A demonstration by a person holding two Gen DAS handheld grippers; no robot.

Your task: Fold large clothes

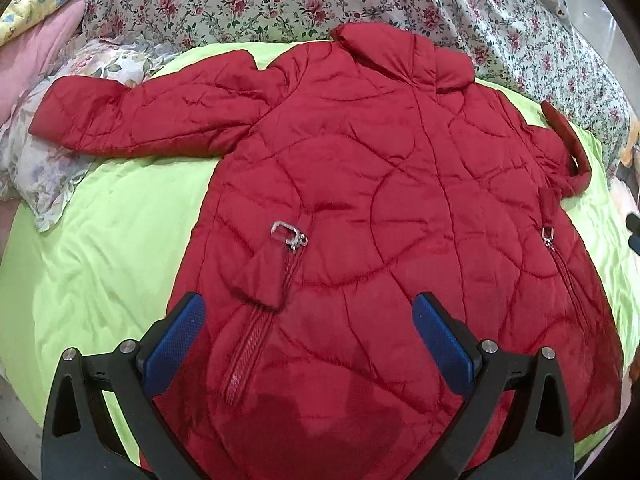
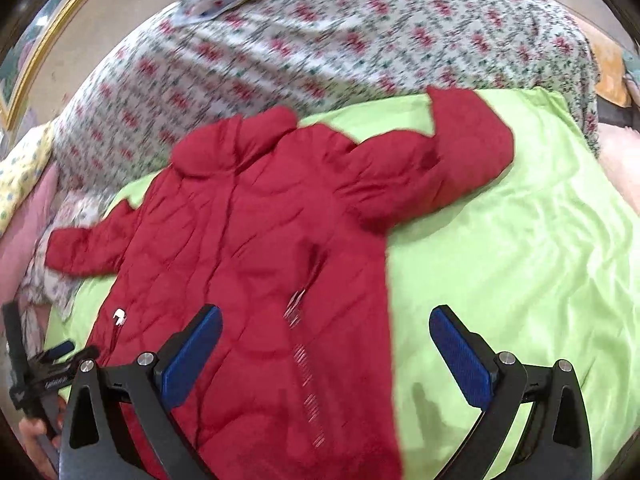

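In the left wrist view a red quilted jacket (image 1: 360, 184) lies spread flat on a lime-green sheet (image 1: 104, 264), collar (image 1: 404, 52) toward the far side and hem toward the camera. One sleeve (image 1: 132, 116) stretches out to the left, its cuff resting on a pale flowered pillow (image 1: 48, 168); the other sleeve (image 1: 564, 148) is bunched at the right edge. A silver zip pull (image 1: 289, 234) sits on a pocket flap near the middle of the picture, and a second pull (image 1: 547, 236) shows farther right. The left gripper (image 1: 308, 340) hangs over the hem with its blue pads (image 1: 176, 344) spread wide — nothing between them, released. Behind the sheet runs a rose-print bedspread (image 1: 280, 0). The right wrist view (somewhat blurred) shows the same jacket (image 2: 248, 248) from its right side, the near sleeve (image 2: 448, 152) folded up on the green sheet (image 2: 520, 260). The right gripper (image 2: 326, 356) is also spread apart and empty, one pad over the jacket's edge, the other over bare sheet. At the lower left the other gripper (image 2: 60, 356) shows, held in a hand (image 2: 34, 428).
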